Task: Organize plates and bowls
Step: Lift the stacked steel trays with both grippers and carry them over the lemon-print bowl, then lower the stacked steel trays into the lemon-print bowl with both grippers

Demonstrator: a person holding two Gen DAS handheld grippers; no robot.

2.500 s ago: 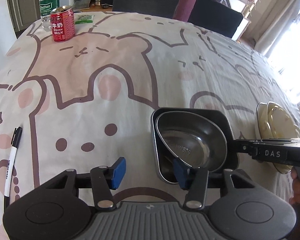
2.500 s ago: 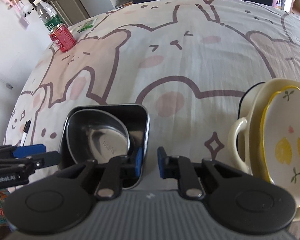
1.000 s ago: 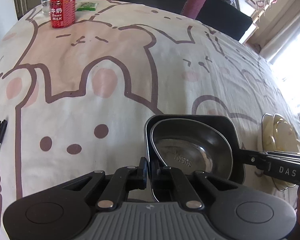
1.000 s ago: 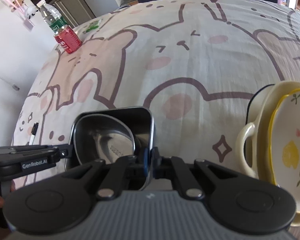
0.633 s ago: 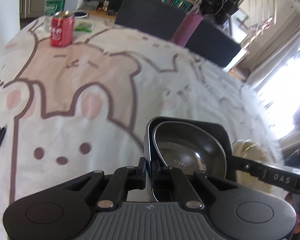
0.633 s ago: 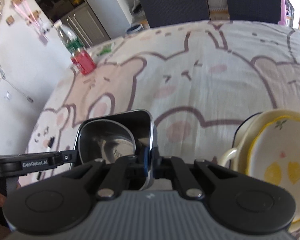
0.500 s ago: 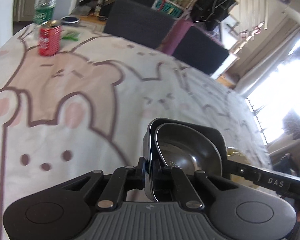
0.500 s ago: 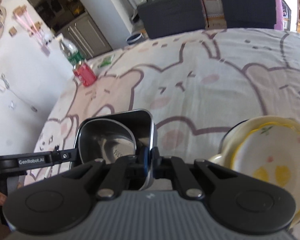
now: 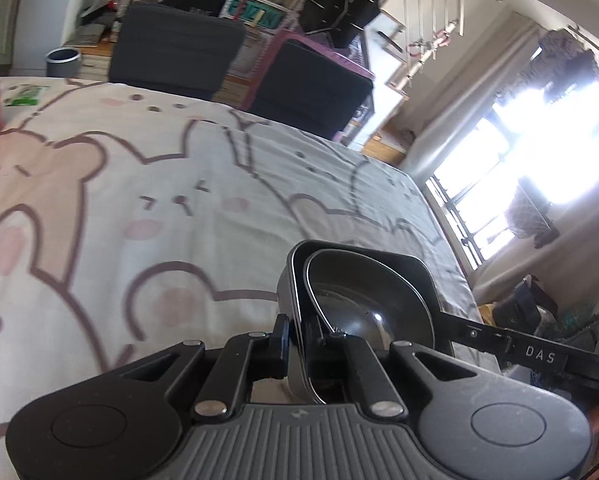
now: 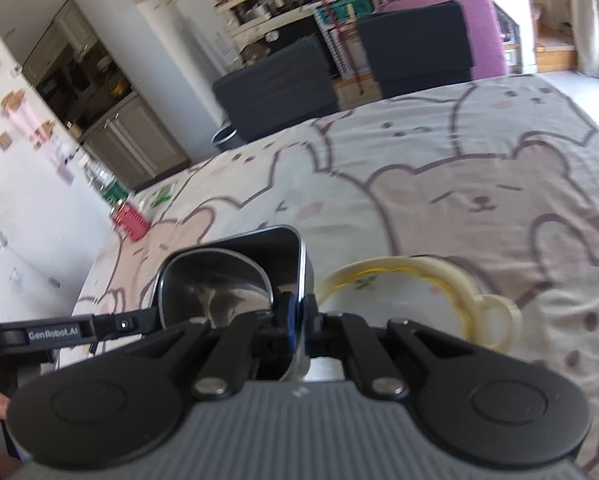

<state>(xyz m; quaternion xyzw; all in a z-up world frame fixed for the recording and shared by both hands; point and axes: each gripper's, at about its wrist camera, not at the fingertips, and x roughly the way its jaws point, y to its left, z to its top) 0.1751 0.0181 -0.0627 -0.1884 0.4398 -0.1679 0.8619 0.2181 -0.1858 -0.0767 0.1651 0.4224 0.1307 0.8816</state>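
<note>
A dark square metal dish (image 9: 403,268) with a steel bowl (image 9: 371,304) nested inside is held up above the table by both grippers. My left gripper (image 9: 295,336) is shut on the dish's left rim. My right gripper (image 10: 299,316) is shut on the dish's (image 10: 259,240) right rim, with the steel bowl (image 10: 215,280) inside. A cream handled bowl with a yellow-rimmed plate inside (image 10: 411,284) sits on the table just right of the right gripper. The right gripper's finger (image 9: 499,340) crosses the left wrist view at the dish's far side.
The table has a bear-print cloth (image 9: 179,184). A red can (image 10: 130,220) and a water bottle (image 10: 103,184) stand at the far left edge. Two dark chairs (image 10: 275,88) stand behind the table. A bright window (image 9: 539,152) is on the right.
Both grippers have shut on the dish's opposite rims and lifted it off the cloth, carrying it toward the cream bowl and plate. Both views have tilted upward.
</note>
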